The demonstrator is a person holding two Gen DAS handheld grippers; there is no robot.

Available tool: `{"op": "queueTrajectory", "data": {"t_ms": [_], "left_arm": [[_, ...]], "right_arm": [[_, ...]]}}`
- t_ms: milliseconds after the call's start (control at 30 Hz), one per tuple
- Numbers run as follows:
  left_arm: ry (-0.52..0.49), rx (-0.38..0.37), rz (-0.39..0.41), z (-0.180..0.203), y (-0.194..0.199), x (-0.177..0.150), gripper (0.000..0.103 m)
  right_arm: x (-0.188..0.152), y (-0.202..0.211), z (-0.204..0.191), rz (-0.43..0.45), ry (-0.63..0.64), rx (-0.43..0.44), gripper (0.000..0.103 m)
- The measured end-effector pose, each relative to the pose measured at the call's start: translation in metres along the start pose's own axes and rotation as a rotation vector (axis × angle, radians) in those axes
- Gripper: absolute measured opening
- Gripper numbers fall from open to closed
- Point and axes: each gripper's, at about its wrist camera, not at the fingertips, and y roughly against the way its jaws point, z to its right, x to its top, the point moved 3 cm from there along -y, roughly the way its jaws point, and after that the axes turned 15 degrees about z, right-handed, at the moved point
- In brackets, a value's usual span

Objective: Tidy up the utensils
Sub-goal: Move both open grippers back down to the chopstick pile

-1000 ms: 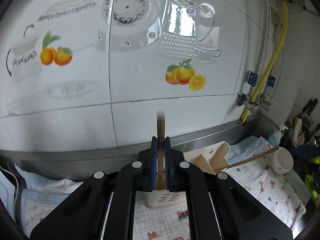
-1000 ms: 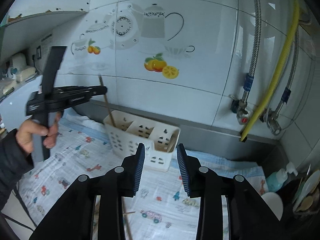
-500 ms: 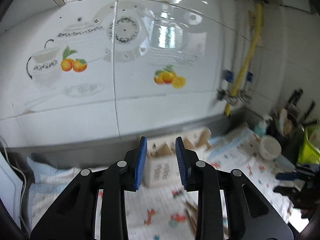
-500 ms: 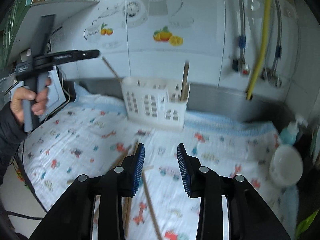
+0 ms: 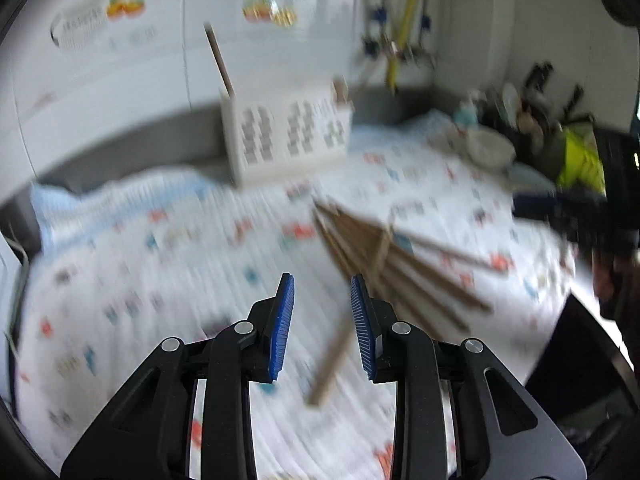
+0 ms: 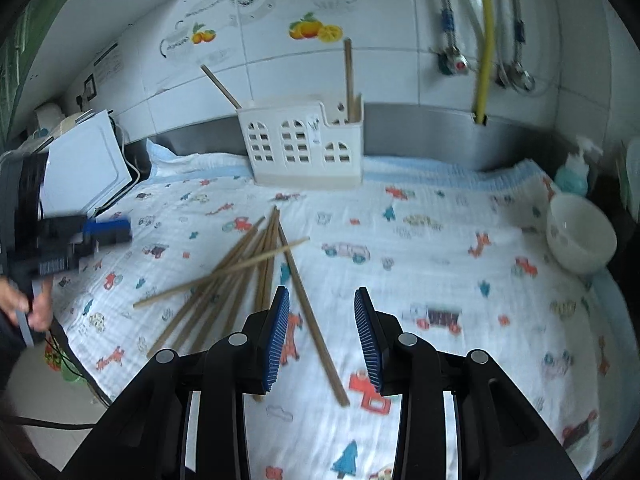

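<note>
Several wooden chopsticks (image 6: pixel 240 276) lie in a loose pile on the patterned cloth (image 6: pixel 440 264); they also show in the blurred left wrist view (image 5: pixel 384 256). A white slotted utensil holder (image 6: pixel 304 148) stands at the back wall, also in the left wrist view (image 5: pixel 288 136). One chopstick (image 6: pixel 220 84) leans out of its left end and one chopstick (image 6: pixel 349 76) stands in its right end. My left gripper (image 5: pixel 322 288) is open and empty above the cloth, left of the pile. My right gripper (image 6: pixel 320 300) is open and empty, above the pile's near end. The left gripper's body (image 6: pixel 80 240) shows at the left.
A white bowl (image 6: pixel 580 236) sits at the right on the cloth, with a soap bottle (image 6: pixel 572 176) behind it. A white board (image 6: pixel 84 164) leans at the left. A yellow hose (image 6: pixel 484 40) and metal hoses hang on the tiled wall. The cloth's front edge drops off at the left.
My left gripper let go of its chopstick into the holder's left end, opened, then pulled back and down toward the cloth. My right gripper backed away from the holder over the pile.
</note>
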Motion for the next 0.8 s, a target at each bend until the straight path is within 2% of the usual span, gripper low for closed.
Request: {"op": "queueTrajectory", "data": {"t_ms": [100, 333, 467, 500, 800], "left_arm": [[-0.022, -0.003, -0.057, 0.006, -0.005, -0.031, 0.029], [-0.04, -0.01, -0.114, 0.008, -0.019, -0.059, 0.029], [-0.035, -0.008, -0.133, 0.007, -0.024, -0.065, 0.029], [-0.032, -0.013, -0.136, 0.007, -0.026, -0.066, 0.025], [-0.047, -0.015, -0.14, 0.012, -0.03, -0.069, 0.015]], "right_arm": [[-0.009, -0.001, 0.003, -0.016, -0.016, -0.006, 0.033], [-0.033, -0.006, 0.009, -0.056, -0.052, -0.014, 0.033], [-0.042, -0.01, 0.013, -0.075, -0.069, -0.017, 0.033], [-0.044, -0.011, 0.014, -0.079, -0.073, -0.017, 0.033], [-0.05, -0.019, 0.016, -0.094, -0.085, -0.008, 0.028]]}}
